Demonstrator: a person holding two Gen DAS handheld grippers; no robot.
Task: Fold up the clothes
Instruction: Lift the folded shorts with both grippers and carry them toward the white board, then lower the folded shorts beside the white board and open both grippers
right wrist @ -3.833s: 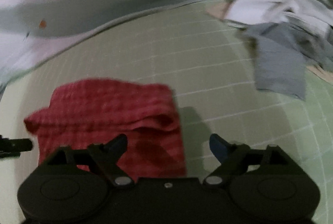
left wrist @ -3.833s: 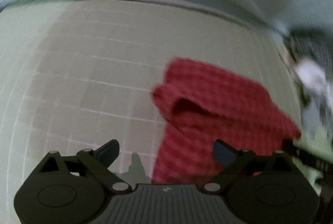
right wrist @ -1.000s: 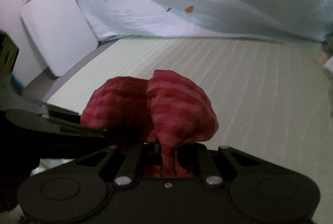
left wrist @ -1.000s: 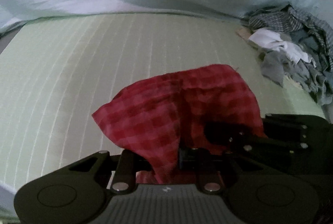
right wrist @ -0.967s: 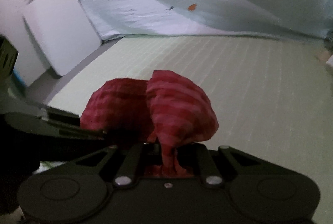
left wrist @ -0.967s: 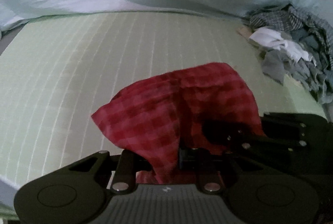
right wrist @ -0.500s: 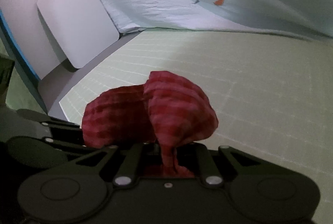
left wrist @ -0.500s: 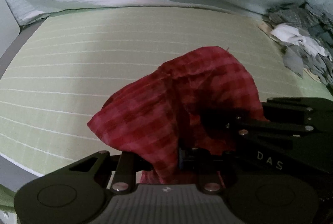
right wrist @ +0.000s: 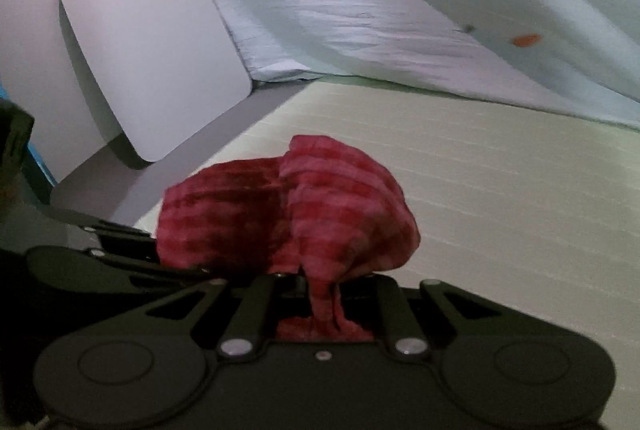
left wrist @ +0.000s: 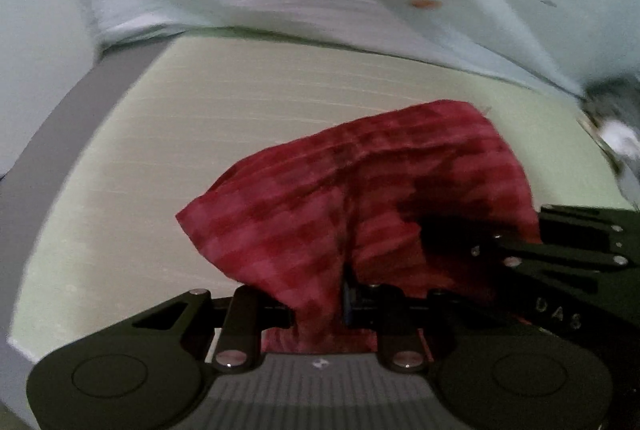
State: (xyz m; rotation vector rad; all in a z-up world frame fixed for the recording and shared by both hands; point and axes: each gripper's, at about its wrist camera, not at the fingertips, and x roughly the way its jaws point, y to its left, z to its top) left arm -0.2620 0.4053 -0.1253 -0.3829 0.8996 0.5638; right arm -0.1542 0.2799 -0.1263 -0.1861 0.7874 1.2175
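Red checked cloth [left wrist: 360,198] is bunched up and lifted above the pale green mat [left wrist: 240,134], with both grippers holding it. The left gripper [left wrist: 320,304] is squeezed tight on one bit of the cloth, and the right gripper [right wrist: 322,286] is squeezed tight on another bit, very near the first. The cloth puffs up between them like a ball. I think it could slip out or land in a messy lump, because the two grips are so close and the fold is loose.

Red checked cloth [right wrist: 320,206] pinched in right tongs [right wrist: 322,290] above green mat [right wrist: 500,198]
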